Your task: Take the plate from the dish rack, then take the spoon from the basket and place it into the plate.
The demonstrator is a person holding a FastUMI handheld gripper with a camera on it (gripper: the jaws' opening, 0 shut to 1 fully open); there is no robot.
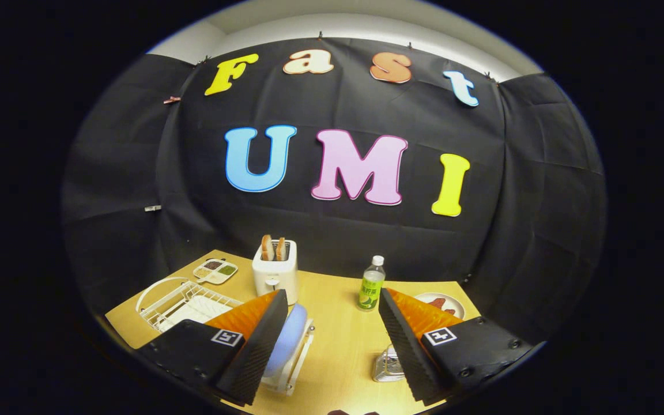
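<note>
A pale blue plate (pixel 287 341) stands on edge in a small white dish rack (pixel 302 356), right beside my left finger and partly hidden by it. A small metal mesh basket (pixel 386 365) sits on the wooden table (pixel 340 346) against the inner side of my right finger; what it holds is hidden. My gripper (pixel 332 293) is open, held above the table with a wide gap between the fingers. Nothing is between them. The plate lies toward the left of that gap, the basket toward the right.
A white toaster (pixel 274 272) with two bread slices stands beyond the left finger. A green-labelled bottle (pixel 371 286) stands ahead of the right finger. A white wire drainer (pixel 185 304) and a compartment tray (pixel 215 271) lie to the left. A plate with food (pixel 442 302) lies beyond the right finger.
</note>
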